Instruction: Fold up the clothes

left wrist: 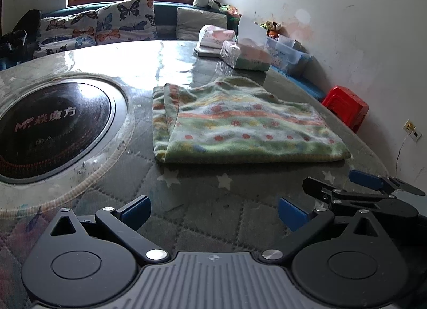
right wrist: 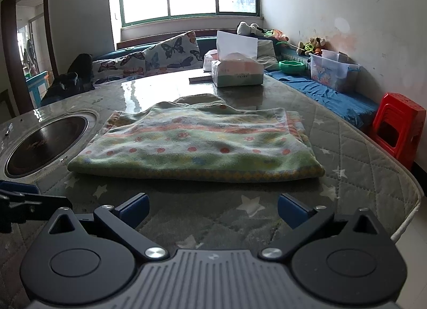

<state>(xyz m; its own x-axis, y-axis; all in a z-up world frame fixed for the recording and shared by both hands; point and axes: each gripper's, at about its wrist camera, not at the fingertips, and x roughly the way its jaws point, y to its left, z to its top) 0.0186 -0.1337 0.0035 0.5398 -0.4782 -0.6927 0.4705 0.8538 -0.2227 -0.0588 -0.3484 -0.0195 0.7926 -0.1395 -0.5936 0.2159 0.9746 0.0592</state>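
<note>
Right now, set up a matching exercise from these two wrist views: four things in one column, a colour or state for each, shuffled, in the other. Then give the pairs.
Things:
1. garment
2. stool
3. tissue box
4. left gripper

Colour or state:
A. red, on the floor by the wall
B. open, holding nothing
C. folded flat, green patterned
D. sheet sticking up from the top

Pairs: 1-C, 2-A, 3-D, 4-B

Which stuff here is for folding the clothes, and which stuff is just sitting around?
For the job:
- green patterned garment, already folded on the table
- left gripper, open
- right gripper, open

Just lying about:
- tissue box
- round cooktop set in the table
- red stool
- butterfly cushion
- clear storage box
</note>
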